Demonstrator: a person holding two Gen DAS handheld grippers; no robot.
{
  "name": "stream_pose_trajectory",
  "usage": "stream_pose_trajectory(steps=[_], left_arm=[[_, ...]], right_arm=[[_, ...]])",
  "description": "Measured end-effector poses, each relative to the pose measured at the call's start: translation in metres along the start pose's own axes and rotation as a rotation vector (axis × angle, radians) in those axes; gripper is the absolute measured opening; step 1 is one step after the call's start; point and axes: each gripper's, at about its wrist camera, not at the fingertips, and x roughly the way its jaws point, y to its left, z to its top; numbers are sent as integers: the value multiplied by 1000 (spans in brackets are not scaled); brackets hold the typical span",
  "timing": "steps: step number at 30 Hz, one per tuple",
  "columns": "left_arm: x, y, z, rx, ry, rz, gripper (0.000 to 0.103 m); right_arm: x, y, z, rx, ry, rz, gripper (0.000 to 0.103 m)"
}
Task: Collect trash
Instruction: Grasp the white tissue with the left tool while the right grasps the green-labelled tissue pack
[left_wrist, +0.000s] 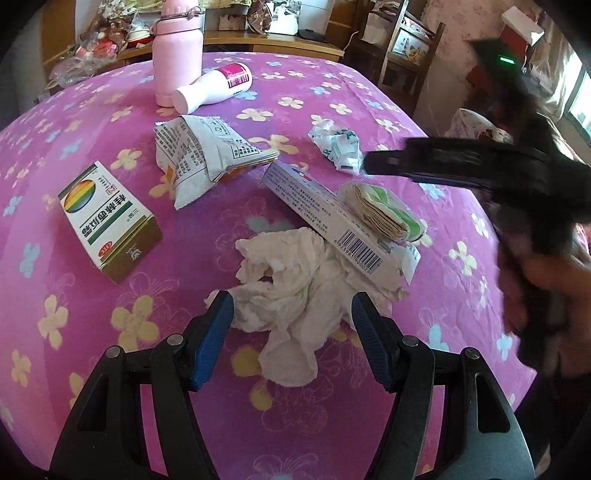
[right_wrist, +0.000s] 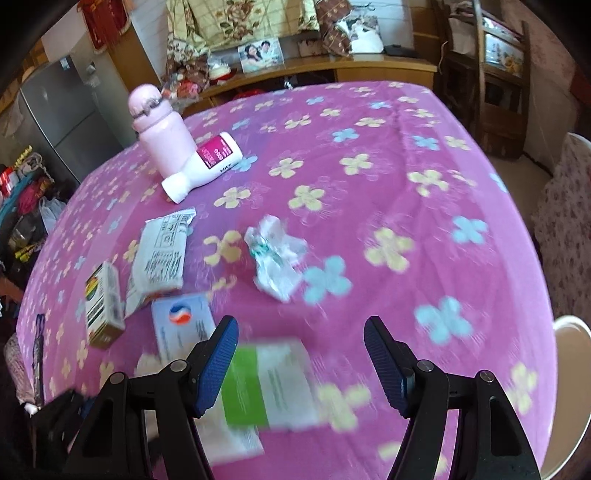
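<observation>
A crumpled white tissue (left_wrist: 291, 273) lies on the pink flowered tablecloth (left_wrist: 369, 92), between the blue pads of my left gripper (left_wrist: 293, 310), which is open; the pads do not press on it. Behind the tissue a long blue-and-white box (left_wrist: 325, 210) leans on it, with a green-and-white packet (left_wrist: 384, 210) beside it. My right gripper (right_wrist: 301, 325) hangs open and empty above that packet (right_wrist: 269, 384), which is blurred. A crumpled wrapper (right_wrist: 277, 254) lies ahead of it. Further left are a torn white pouch (left_wrist: 207, 155) and a rainbow-printed box (left_wrist: 107, 218).
A pink flask (left_wrist: 177, 55) stands at the table's far side with a white bottle (left_wrist: 214, 88) lying against it. Behind the table are a cluttered wooden sideboard (right_wrist: 369, 68) and a wooden chair (left_wrist: 410, 51). A grey fridge (right_wrist: 62, 110) stands far left.
</observation>
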Motion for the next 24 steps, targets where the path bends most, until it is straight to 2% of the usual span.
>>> stream_pose_trajectory(steps=[5, 9, 13, 18, 24], left_arm=[[-5, 8, -1, -2, -6, 9, 66], [-6, 18, 0, -44, 3, -21, 66], [-4, 20, 3, -72, -2, -56, 66], [6, 7, 9, -41, 9, -60, 66], [18, -8, 13, 11, 11, -20, 66]], right_arm=[[17, 16, 1, -101, 74, -6, 68], [3, 9, -26, -179, 103, -7, 68], [-20, -15, -61, -235, 132, -71, 68], [-56, -57, -92, -141, 93, -99, 68], [-86, -81, -111, -3, 30, -74, 69]])
